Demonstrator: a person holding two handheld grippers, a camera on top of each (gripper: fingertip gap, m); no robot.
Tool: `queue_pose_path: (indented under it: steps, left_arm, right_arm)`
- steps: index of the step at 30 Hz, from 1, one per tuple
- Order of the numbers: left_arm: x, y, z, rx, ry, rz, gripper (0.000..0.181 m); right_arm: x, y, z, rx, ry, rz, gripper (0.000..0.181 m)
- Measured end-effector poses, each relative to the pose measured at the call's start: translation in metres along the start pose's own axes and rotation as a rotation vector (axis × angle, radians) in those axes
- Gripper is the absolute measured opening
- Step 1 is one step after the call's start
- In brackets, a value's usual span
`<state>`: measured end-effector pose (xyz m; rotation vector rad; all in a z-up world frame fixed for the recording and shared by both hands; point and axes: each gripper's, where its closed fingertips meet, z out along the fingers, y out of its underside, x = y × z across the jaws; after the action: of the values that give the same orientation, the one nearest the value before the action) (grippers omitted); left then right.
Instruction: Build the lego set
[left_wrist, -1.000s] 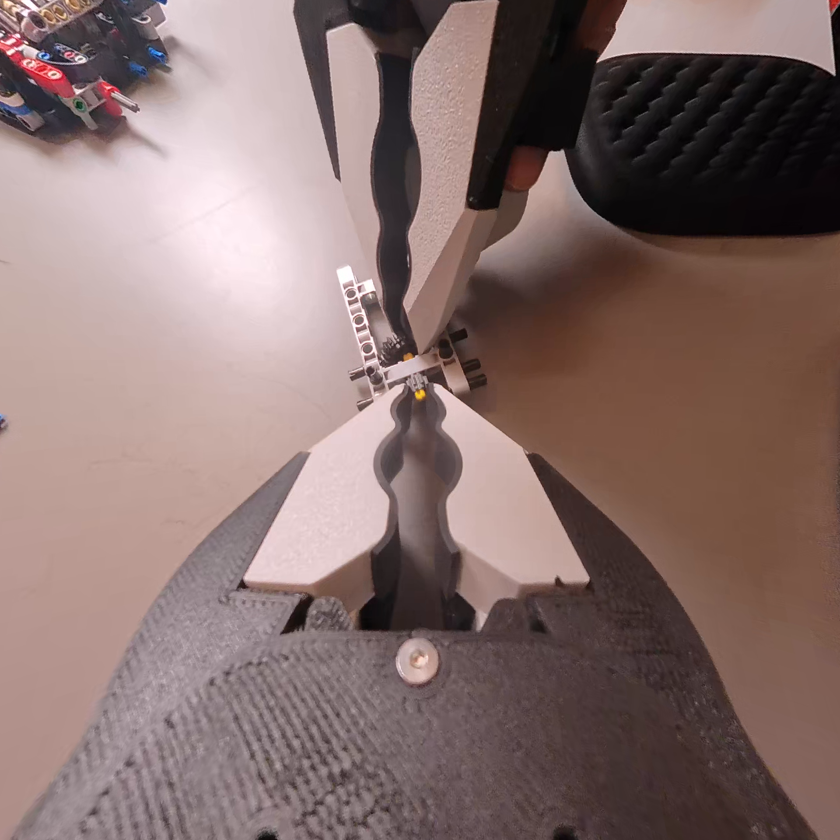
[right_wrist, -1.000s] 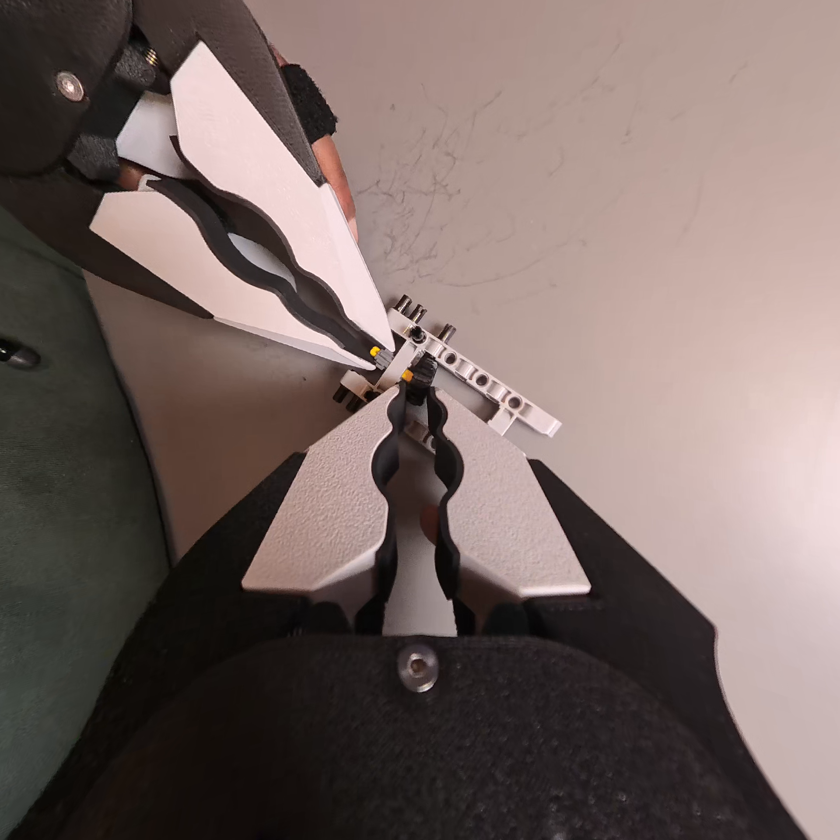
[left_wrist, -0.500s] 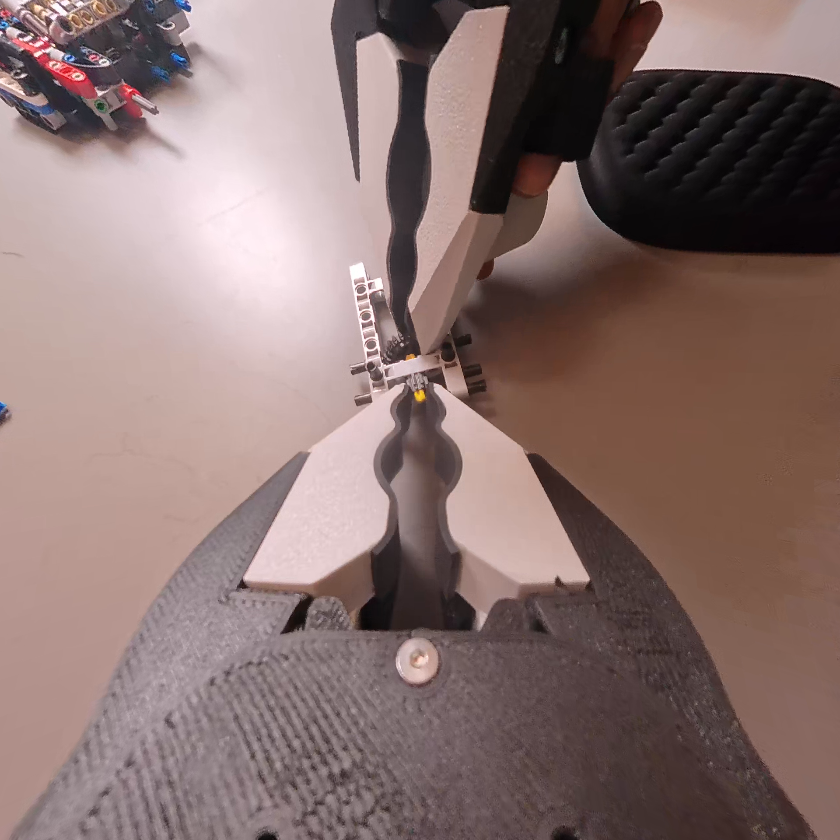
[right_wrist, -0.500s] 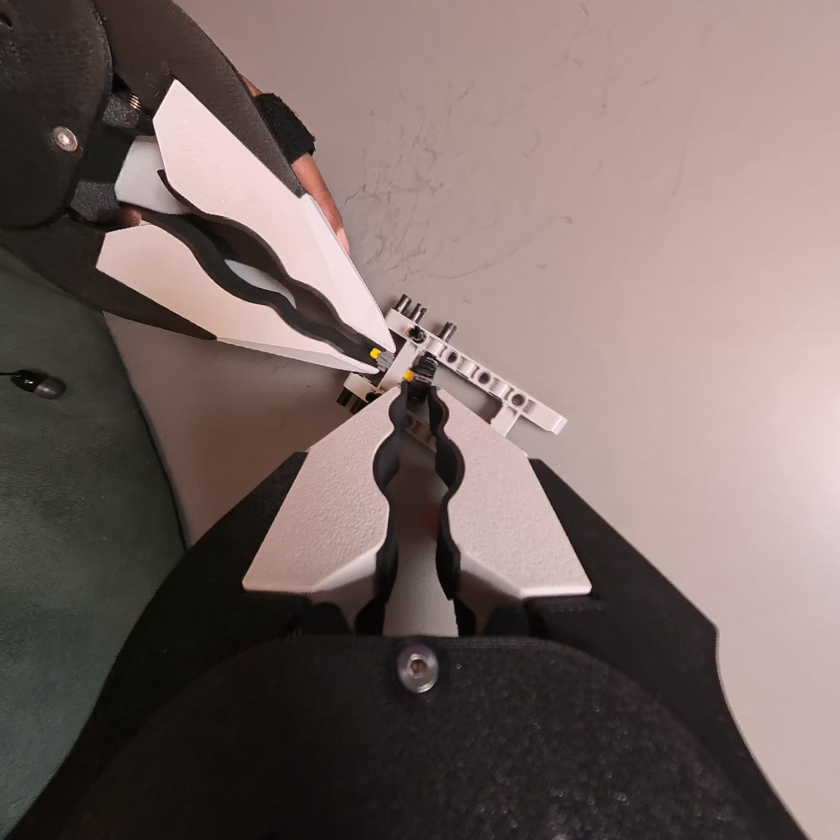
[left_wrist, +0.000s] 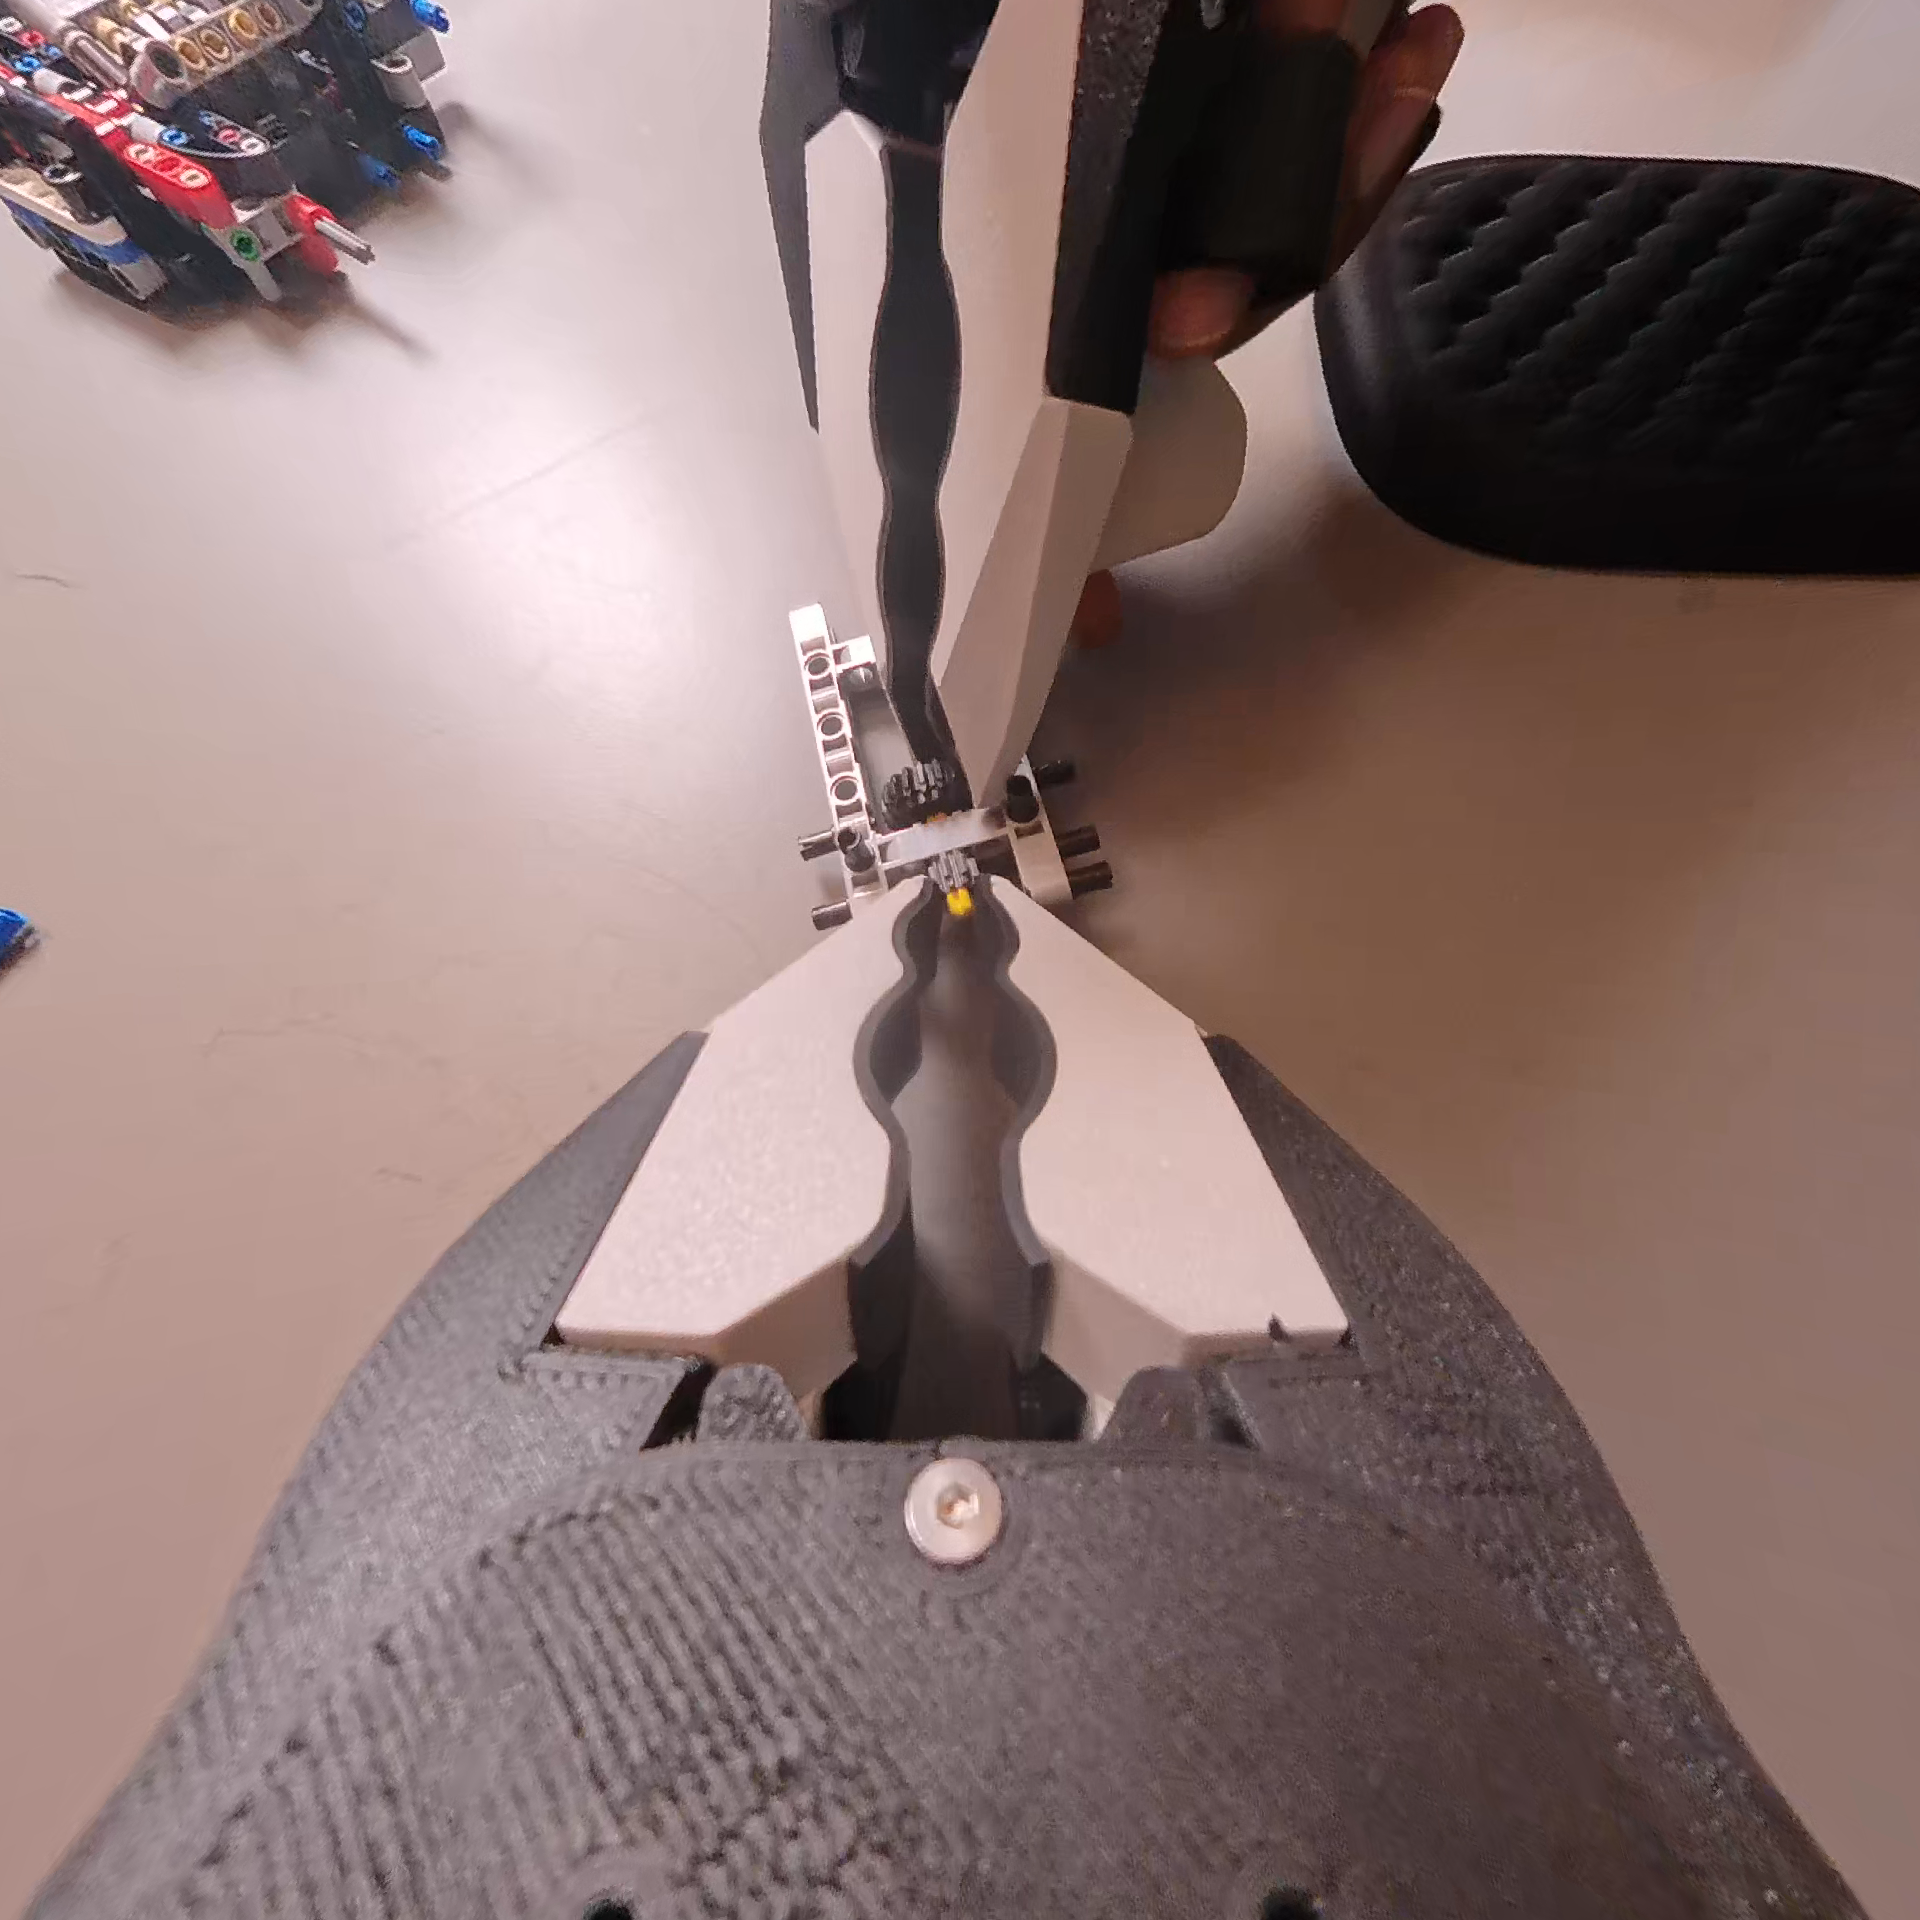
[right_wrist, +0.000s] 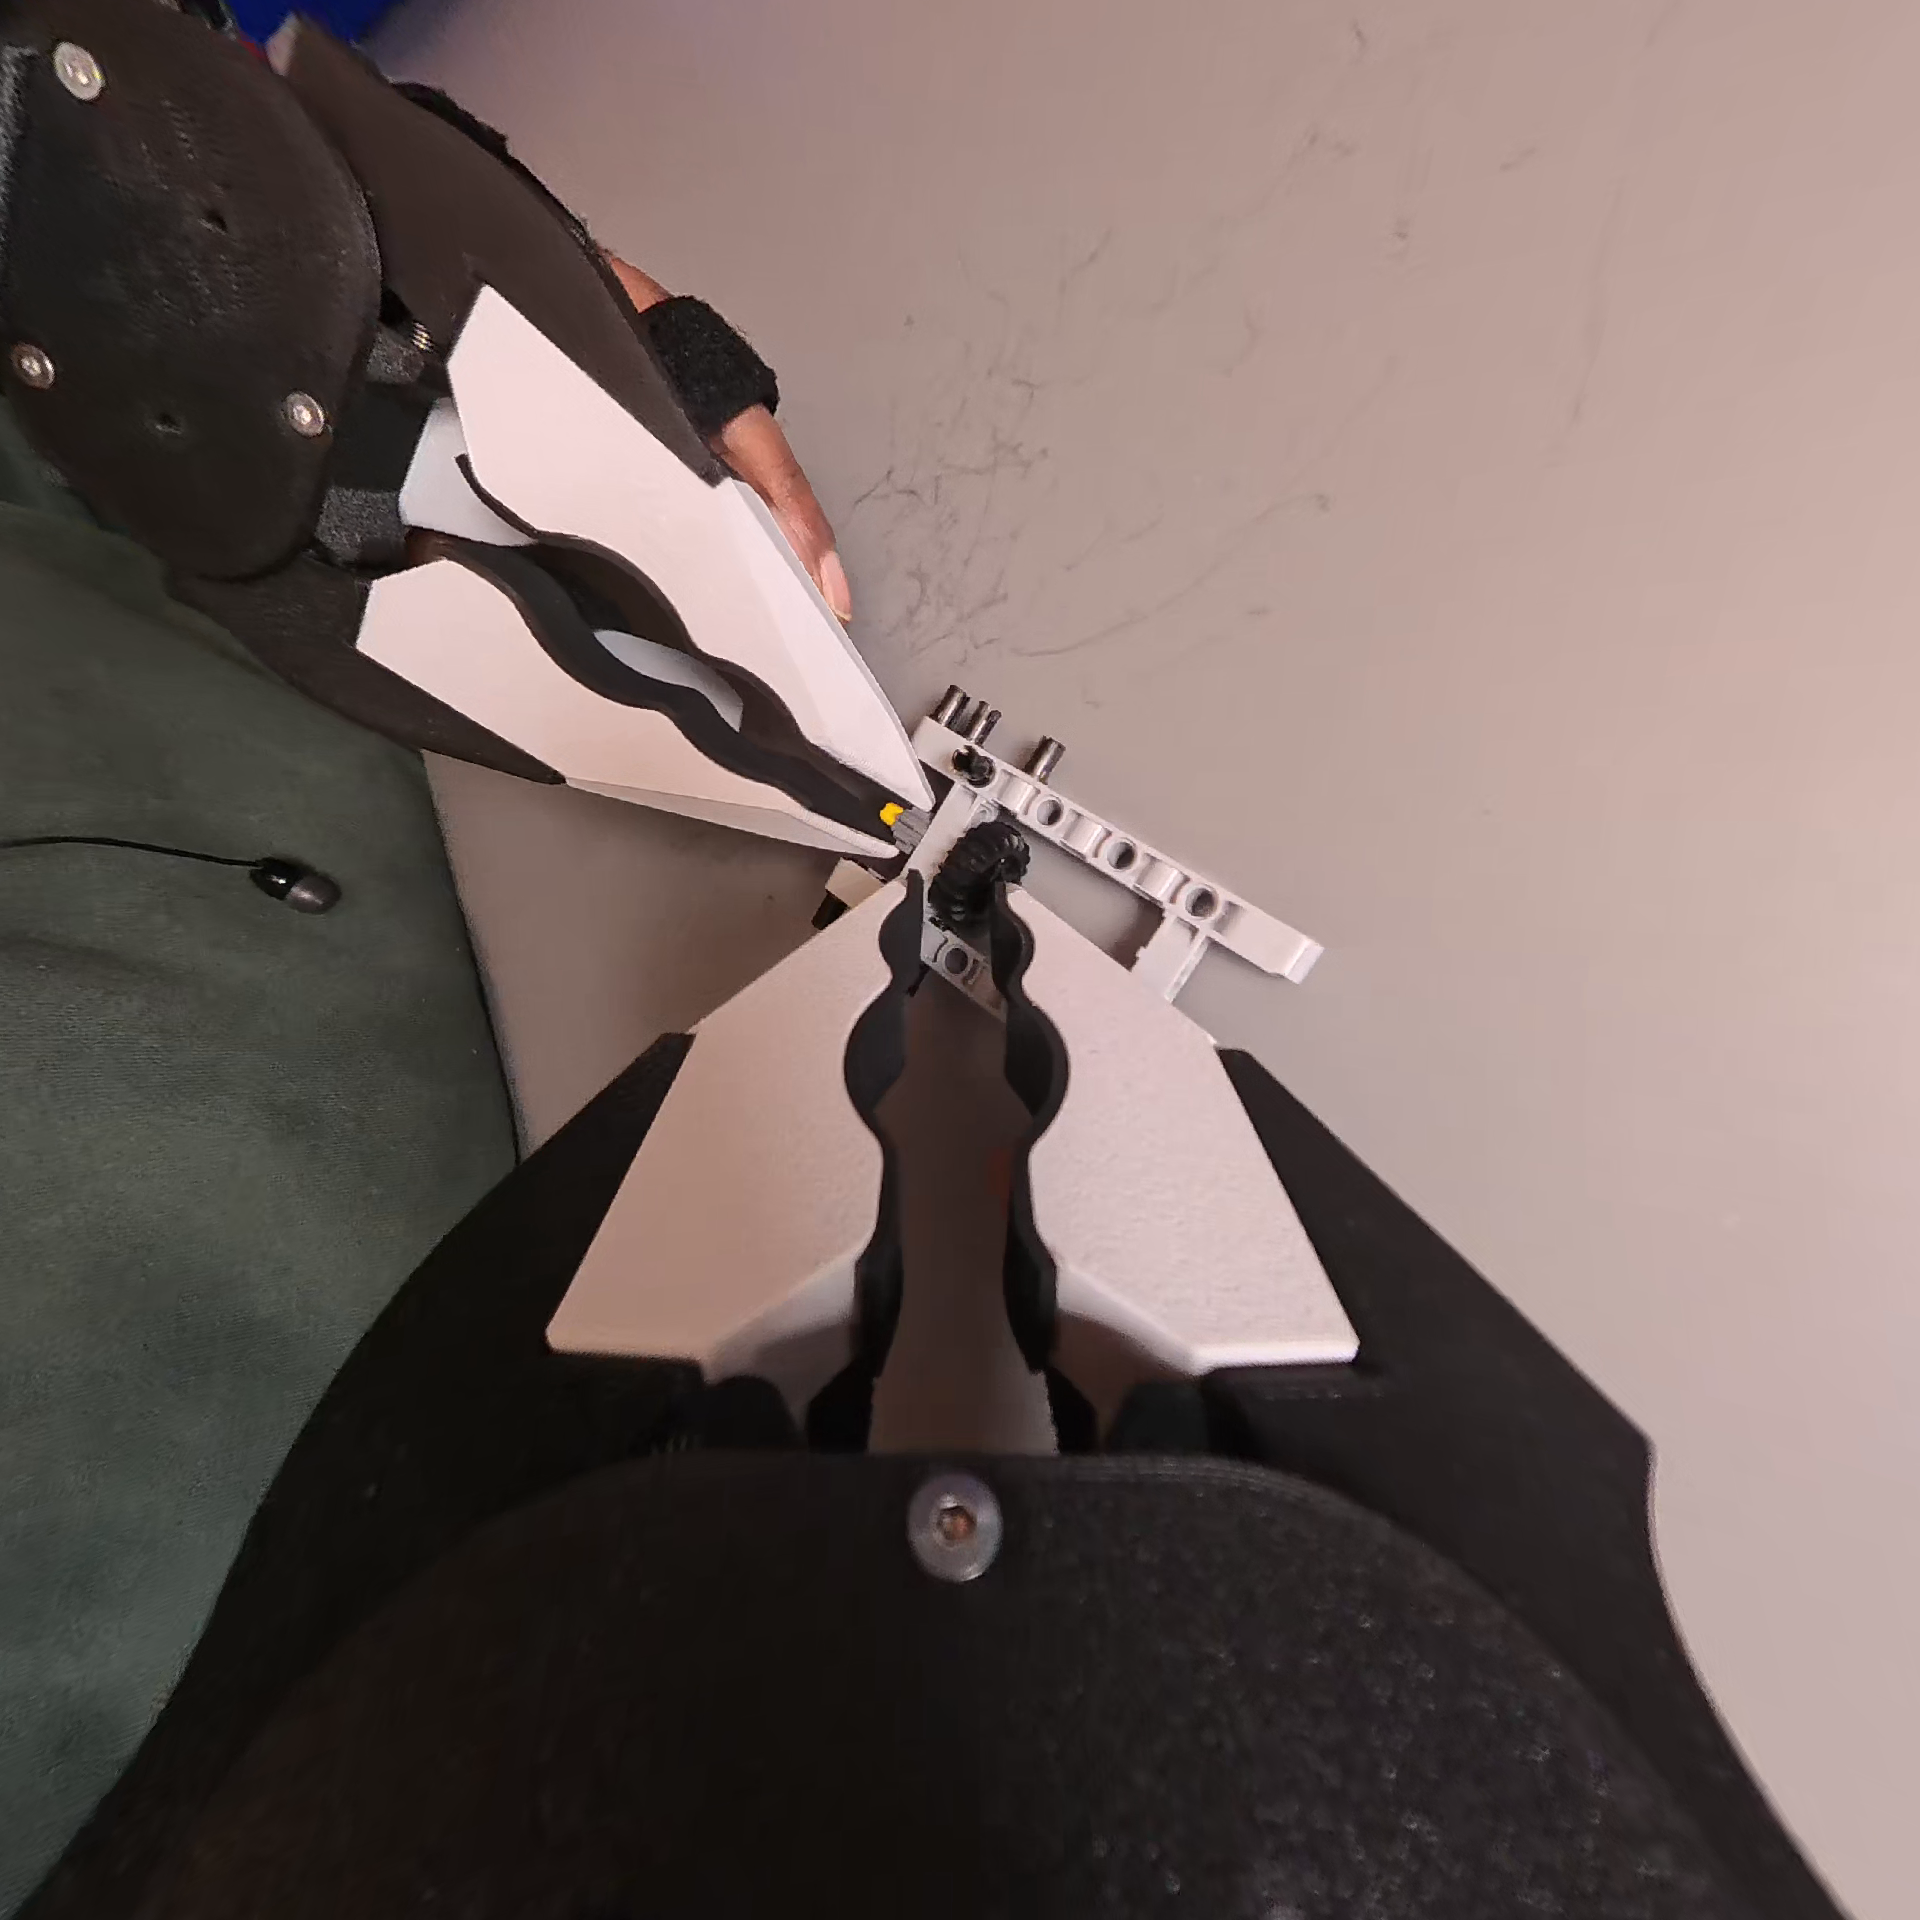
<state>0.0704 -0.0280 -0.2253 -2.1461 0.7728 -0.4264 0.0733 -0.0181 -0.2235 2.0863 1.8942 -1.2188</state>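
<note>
A small white lego frame (left_wrist: 831, 748) with black pins and a black gear (left_wrist: 920, 790) is held just above the beige table. My left gripper (left_wrist: 956, 906) is shut on a grey axle with a yellow tip (left_wrist: 961, 902) that enters the frame's near end. My right gripper (left_wrist: 961, 795) comes down from above and meets the frame at the gear. In the right wrist view my right gripper (right_wrist: 958, 902) pinches a grey beam (right_wrist: 951, 961) just behind the gear (right_wrist: 977, 862). The white frame (right_wrist: 1122, 857) runs off to the right. The left gripper (right_wrist: 899, 823) enters from the upper left.
A partly built red, blue and black lego model (left_wrist: 187, 156) sits at the far left. A black textured pad (left_wrist: 1662, 364) lies at the far right. A small blue piece (left_wrist: 10, 935) is at the left edge. Dark green cloth (right_wrist: 208, 1039) with a black cable fills the left side. Both grippers' tips are close together, under 4 cm apart.
The gear now shows beyond my right fingertips and its yellow tip is no longer seen there. The right fingers stand slightly wider. Both grippers stay on the frame.
</note>
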Motion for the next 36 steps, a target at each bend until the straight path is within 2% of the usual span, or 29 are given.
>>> queue_pose_path:
  steps: [9, 12, 16, 22, 26, 33, 36]
  left_arm:
    - [0.002, -0.003, -0.002, 0.014, -0.01, 0.032, 0.004]
    - [0.001, -0.003, -0.003, 0.012, -0.013, 0.027, 0.004]
    - [0.001, -0.003, -0.003, 0.01, -0.018, 0.024, 0.004]
    - [0.0, 0.0, -0.002, -0.005, -0.023, 0.027, 0.004]
    - [0.0, 0.001, -0.002, -0.005, -0.013, 0.008, 0.004]
    - [0.001, 0.001, 0.001, -0.005, -0.014, 0.021, 0.004]
    - [0.001, 0.002, 0.001, -0.005, 0.008, 0.005, 0.004]
  right_arm:
    - [-0.003, 0.001, 0.0, -0.006, -0.006, 0.006, 0.014]
    - [-0.012, -0.001, -0.001, 0.013, -0.08, 0.041, 0.033]
    - [-0.015, -0.002, -0.001, 0.026, -0.098, 0.057, 0.039]
    - [-0.024, 0.0, 0.002, 0.005, -0.046, -0.022, 0.054]
    - [-0.026, 0.002, 0.006, -0.014, 0.046, -0.085, 0.06]
    - [-0.023, 0.001, 0.008, 0.009, 0.112, -0.104, 0.06]
    - [-0.018, 0.002, 0.007, 0.03, 0.141, -0.11, 0.048]
